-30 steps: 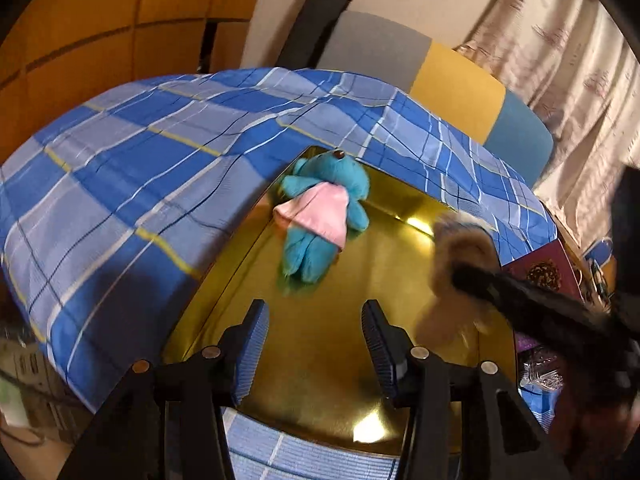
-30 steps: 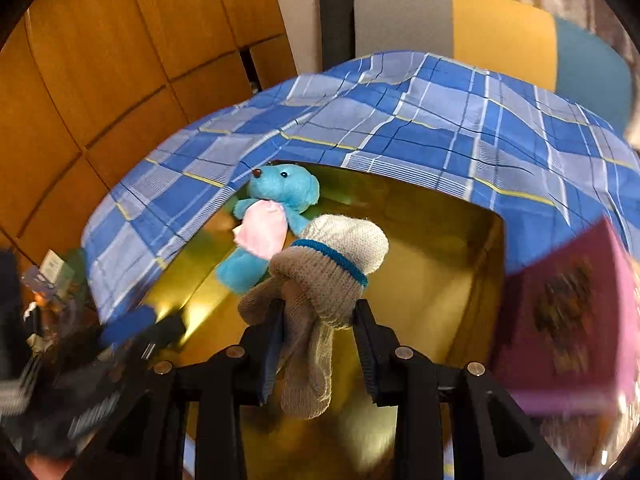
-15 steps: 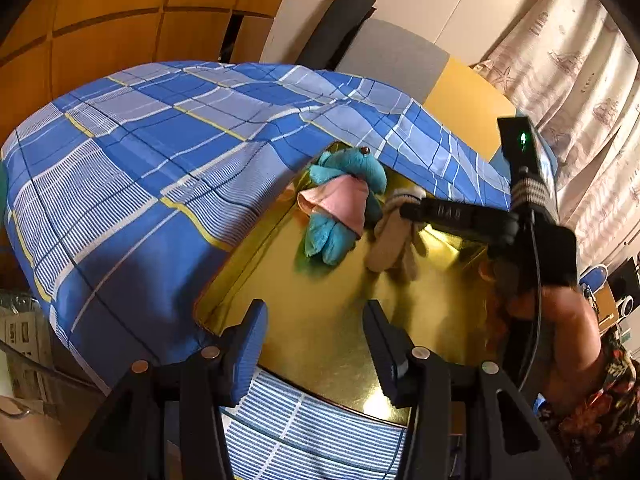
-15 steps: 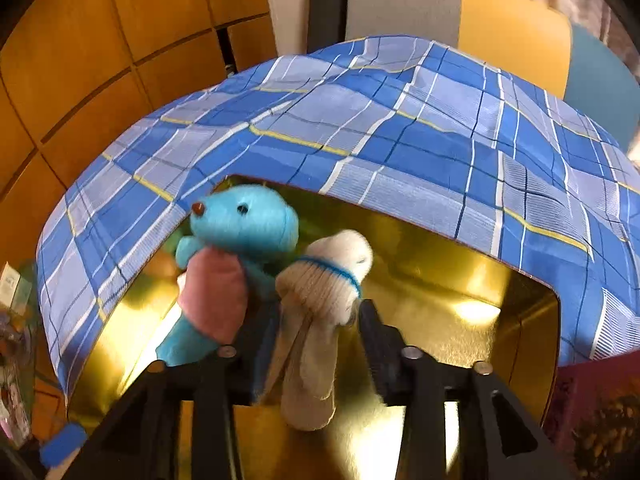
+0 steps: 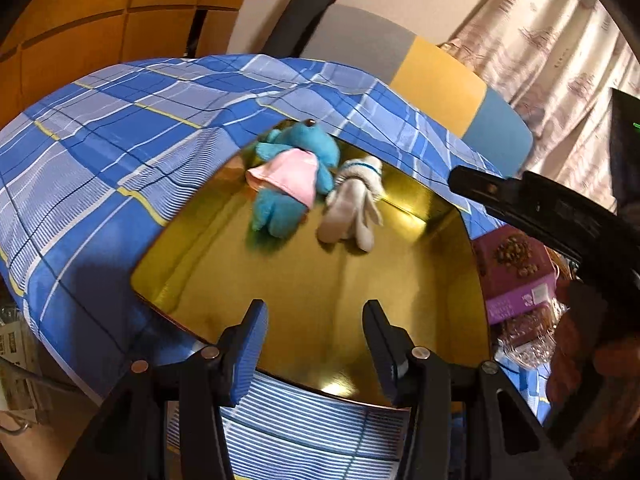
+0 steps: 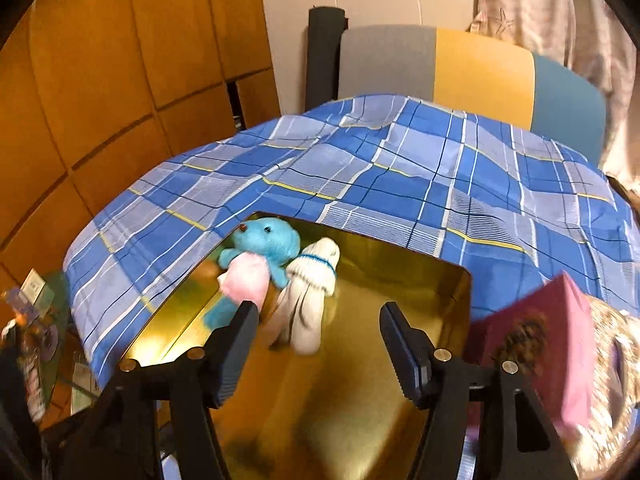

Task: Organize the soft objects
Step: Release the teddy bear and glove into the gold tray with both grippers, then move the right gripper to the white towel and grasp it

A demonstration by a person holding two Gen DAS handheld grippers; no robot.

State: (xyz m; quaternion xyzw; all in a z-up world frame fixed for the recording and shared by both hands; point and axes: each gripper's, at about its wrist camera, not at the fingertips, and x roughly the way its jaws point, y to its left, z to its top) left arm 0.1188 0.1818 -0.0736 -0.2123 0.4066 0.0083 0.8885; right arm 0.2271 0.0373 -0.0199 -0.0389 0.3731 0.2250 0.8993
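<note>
Right claw (image 6: 316, 340) is opening and backing off, empty; the sock toy (image 6: 306, 300) it gripped a second ago is now lying in the tray (image 6: 360, 400), touching the bear (image 6: 260, 256). Left claw (image 5: 316, 340) is hovering wide, empty.

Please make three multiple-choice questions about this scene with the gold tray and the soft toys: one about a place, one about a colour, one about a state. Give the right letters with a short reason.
1. Where does the knitted sock toy lie?
A. on the checked cloth
B. in the gold tray, against the blue plush toy
C. on the purple box

2. What colour is the blue plush toy's garment?
A. pink
B. green
C. black

3. What is between the fingers of the right gripper?
A. the sock toy, pinched
B. the purple box
C. nothing; its jaws are opening

Answers: 1 B, both toys lie side by side at the tray's far end. 2 A, pink cloth covers its body. 3 C, the sock toy lies beyond the fingertips.
</note>
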